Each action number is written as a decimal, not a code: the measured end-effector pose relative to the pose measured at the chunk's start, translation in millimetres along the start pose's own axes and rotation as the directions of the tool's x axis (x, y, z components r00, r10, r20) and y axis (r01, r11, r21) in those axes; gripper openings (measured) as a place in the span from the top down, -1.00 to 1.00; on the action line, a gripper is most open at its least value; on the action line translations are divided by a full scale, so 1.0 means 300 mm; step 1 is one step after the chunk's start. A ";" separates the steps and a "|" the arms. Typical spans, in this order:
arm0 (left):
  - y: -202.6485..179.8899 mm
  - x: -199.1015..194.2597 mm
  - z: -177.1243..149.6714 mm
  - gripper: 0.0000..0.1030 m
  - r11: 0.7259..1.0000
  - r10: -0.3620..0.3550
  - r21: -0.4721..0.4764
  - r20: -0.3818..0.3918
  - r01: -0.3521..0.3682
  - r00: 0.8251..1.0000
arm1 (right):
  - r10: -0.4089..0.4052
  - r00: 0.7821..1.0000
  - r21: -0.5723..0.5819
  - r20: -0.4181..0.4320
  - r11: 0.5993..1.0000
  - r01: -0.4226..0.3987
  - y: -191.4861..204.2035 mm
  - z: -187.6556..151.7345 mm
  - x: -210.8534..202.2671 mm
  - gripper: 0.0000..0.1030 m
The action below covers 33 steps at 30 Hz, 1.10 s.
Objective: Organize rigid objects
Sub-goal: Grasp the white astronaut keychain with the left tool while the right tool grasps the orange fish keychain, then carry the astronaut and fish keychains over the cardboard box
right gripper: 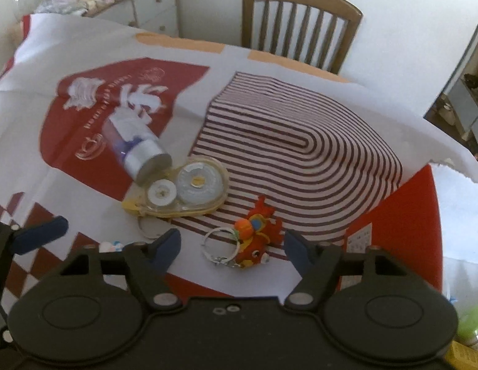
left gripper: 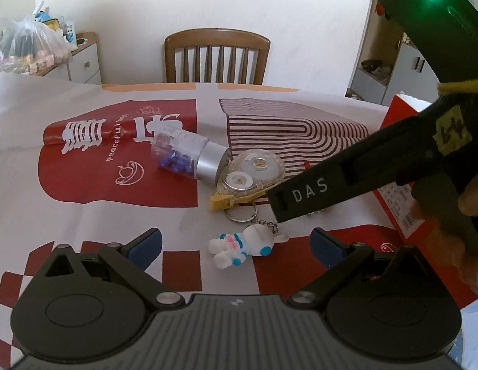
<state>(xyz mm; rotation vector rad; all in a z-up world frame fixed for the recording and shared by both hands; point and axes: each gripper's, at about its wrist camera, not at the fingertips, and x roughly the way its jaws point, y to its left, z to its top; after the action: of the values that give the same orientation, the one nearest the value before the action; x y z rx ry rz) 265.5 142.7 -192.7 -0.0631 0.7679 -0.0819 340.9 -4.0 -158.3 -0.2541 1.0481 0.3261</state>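
Four small rigid things lie on the counter (left gripper: 94,215), which is covered with flat paper printed in red blocks, a red-and-white check and curved maroon stripes.

One jar (left gripper: 189,154) lies on its side on the red print: a clear plastic cylinder with a matt silver cap, holding blue and purple beads. Its cap touches one tape dispenser (left gripper: 249,174), a flat teardrop shell of clear plastic with two white reels inside and a yellow nose pointing toward 8 o'clock.

There are two keychains. One astronaut (left gripper: 240,245), white and glossy with blue and pink patches, lies at 6 o'clock of the dispenser, its short chain running up to a steel ring (left gripper: 240,214) just under the dispenser's nose. One red figure (right gripper: 257,242), knobbly, with orange and blue details, lies on the striped print at 4 o'clock of the dispenser, with its own steel ring (right gripper: 220,242) at its 9 o'clock.

The left gripper (left gripper: 235,242) has its blue-padded fingers (left gripper: 148,243) wide apart, the astronaut between them and untouched. The right gripper (right gripper: 232,248) has its fingers (right gripper: 168,245) apart either side of the red figure and its ring, clear of both.

One red cardboard box (left gripper: 402,215) sits at 3 o'clock. One wooden slat-back chair (left gripper: 217,57) stands at 12 o'clock.
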 end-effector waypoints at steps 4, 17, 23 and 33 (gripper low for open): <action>-0.001 0.018 -0.004 -0.93 1.000 0.011 -0.003 -0.007 -0.011 1.000 | -0.003 1.000 0.039 -0.011 0.999 0.003 -0.012 -0.005 0.022 -0.25; -0.010 0.014 -0.009 -0.13 1.000 0.022 0.002 -0.012 -0.022 1.000 | -0.019 0.999 0.113 0.025 0.993 0.017 -0.034 -0.013 0.015 0.32; 0.010 0.008 -0.005 -0.12 1.000 0.005 -0.018 -0.021 -0.006 1.000 | -0.033 0.998 0.098 0.045 0.995 0.029 -0.023 -0.022 -0.004 0.58; 0.043 -0.036 -0.010 -0.11 0.999 -0.008 -0.053 -0.038 0.006 0.999 | -0.010 0.996 0.125 0.084 0.992 0.000 -0.014 -0.063 -0.096 0.60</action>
<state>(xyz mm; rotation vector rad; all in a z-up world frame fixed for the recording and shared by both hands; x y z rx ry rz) 256.2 156.4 -188.4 -0.1143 0.8082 -0.0693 314.1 -18.6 -141.9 -0.1294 0.9799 0.2632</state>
